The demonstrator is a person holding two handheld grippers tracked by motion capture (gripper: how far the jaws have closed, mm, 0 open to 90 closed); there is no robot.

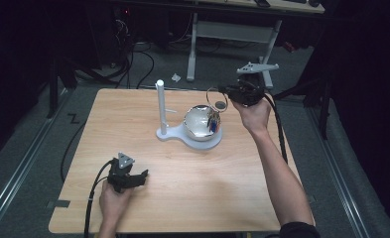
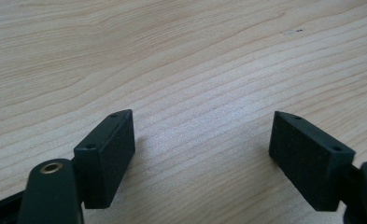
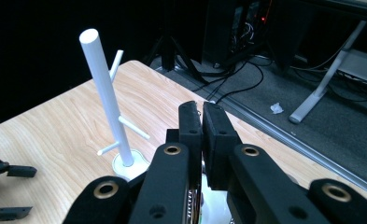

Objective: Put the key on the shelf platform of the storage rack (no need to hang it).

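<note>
A white stand point(image 1: 161, 106) with a tall post and short side pegs rises from a white base that also carries a shiny bowl point(image 1: 196, 124). My right gripper point(image 1: 223, 90) hovers just behind and to the right of the bowl. Its jaws are pressed together on a thin wire ring point(image 1: 210, 100), and a bunch of small coloured pieces point(image 1: 214, 122) dangles from the ring over the bowl. In the right gripper view the jaws point(image 3: 202, 109) meet, with the post point(image 3: 105, 93) to their left. My left gripper point(image 1: 142, 177) rests open on the table near the front left, with bare wood between its pads point(image 2: 107, 154).
The wooden table point(image 1: 182, 198) has open room across its front and left. A dark round spot point(image 1: 221, 105) lies on the table behind the bowl. Beyond the far edge are floor cables, a white desk leg point(image 1: 191, 49) and dark equipment.
</note>
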